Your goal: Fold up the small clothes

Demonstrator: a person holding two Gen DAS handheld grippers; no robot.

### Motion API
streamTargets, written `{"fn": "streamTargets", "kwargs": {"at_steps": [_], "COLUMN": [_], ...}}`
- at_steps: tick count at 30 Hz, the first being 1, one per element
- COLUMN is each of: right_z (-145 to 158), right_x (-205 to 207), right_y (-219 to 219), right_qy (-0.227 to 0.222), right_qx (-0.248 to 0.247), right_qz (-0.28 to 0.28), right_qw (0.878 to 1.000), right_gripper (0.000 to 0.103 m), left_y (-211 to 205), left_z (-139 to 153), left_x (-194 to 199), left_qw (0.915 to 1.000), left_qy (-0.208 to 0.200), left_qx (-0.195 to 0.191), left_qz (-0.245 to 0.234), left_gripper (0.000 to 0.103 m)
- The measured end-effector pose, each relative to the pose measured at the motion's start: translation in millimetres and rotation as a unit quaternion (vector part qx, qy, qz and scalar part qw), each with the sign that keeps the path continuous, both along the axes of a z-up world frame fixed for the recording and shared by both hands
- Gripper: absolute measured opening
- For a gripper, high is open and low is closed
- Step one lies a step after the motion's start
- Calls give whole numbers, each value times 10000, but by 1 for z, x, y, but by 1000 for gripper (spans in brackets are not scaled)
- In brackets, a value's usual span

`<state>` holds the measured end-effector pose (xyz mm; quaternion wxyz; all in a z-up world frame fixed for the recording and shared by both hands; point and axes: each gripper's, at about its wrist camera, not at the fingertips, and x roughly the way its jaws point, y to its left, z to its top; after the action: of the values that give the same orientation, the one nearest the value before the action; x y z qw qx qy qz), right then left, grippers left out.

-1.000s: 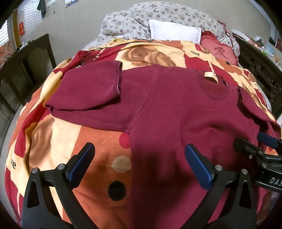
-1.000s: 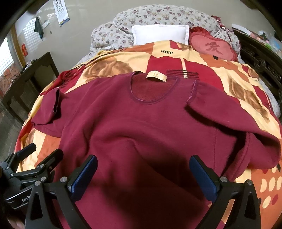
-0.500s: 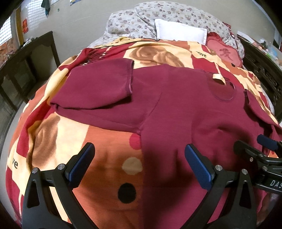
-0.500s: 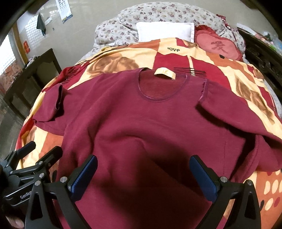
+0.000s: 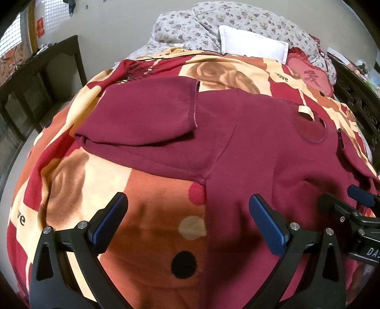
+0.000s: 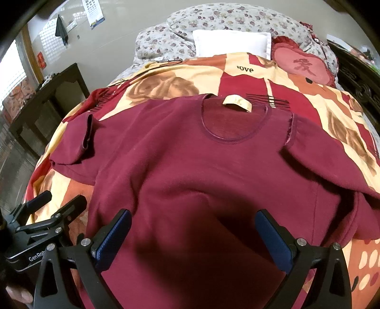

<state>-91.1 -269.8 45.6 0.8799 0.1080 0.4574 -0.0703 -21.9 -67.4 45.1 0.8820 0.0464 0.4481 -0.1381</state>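
Nearest the cameras: both grippers are hovering low over the shirt's lower half, neither touching cloth.
Left gripper [image 5: 187,219]: fingers are standing wide apart, holding nothing; one pad is hanging over the blanket [image 5: 78,180], the other over the shirt's side edge.
Right gripper [image 6: 193,236]: fingers are likewise spread and empty, both pads sitting above the shirt body (its shadow is falling between them).
Change over the last second: both views are showing the shirt slightly larger and lower in frame than a second ago, so the grippers are easing forward over it; the finger spread is staying as it was.
Shirt [image 6: 213,171]: a maroon top is lying face up on the blanket, hem toward the cameras, collar and tag [image 6: 237,102] away.
Left sleeve [image 5: 147,111]: already lying folded in across the chest side.
Right sleeve [image 6: 332,166]: also lying turned over the body, though rumpled at its outer edge.
Meaning for the task: with the sleeves in, I judge the hands are lining up for the hem-to-collar fold; nothing is gripped yet.
Risk: the bunched right edge is likely to drag unevenly if lifted as it lies.
Farthest: a white pillow [image 6: 231,42] and floral quilt [image 6: 237,19] are resting at the bed's head.
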Motion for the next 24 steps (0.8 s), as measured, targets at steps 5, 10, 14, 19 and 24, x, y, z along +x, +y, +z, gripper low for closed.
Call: {"fn": "streamTargets", "kwargs": {"at_steps": [5,10,14,19,24], "right_z": [0,-1,-2,-1,6], "right_x": [4,8,11,22,43], "right_y": [4,6,9,18,37], "right_qy": [8,25,2,-76,-303], "right_qx": [-36,-11,-23,51,275], "right_qz": [75,88,120,316,674], "right_qw": [10000,10000,9999,9995,9969], "right_gripper": [103,103,103,103,93], "left_y": [2,5,9,25,49], "left_z": [-1,-2,-3,-4,-5], "left_x": [4,7,8,15,25], "left_qw": [10000,10000,10000,9996,9985], "left_qy": [4,25,30,60,62], "left_qx": [3,-15,2,-23,-10], "left_qz": [33,56,87,276,545], "left_gripper": [102,102,102,102,102]}}
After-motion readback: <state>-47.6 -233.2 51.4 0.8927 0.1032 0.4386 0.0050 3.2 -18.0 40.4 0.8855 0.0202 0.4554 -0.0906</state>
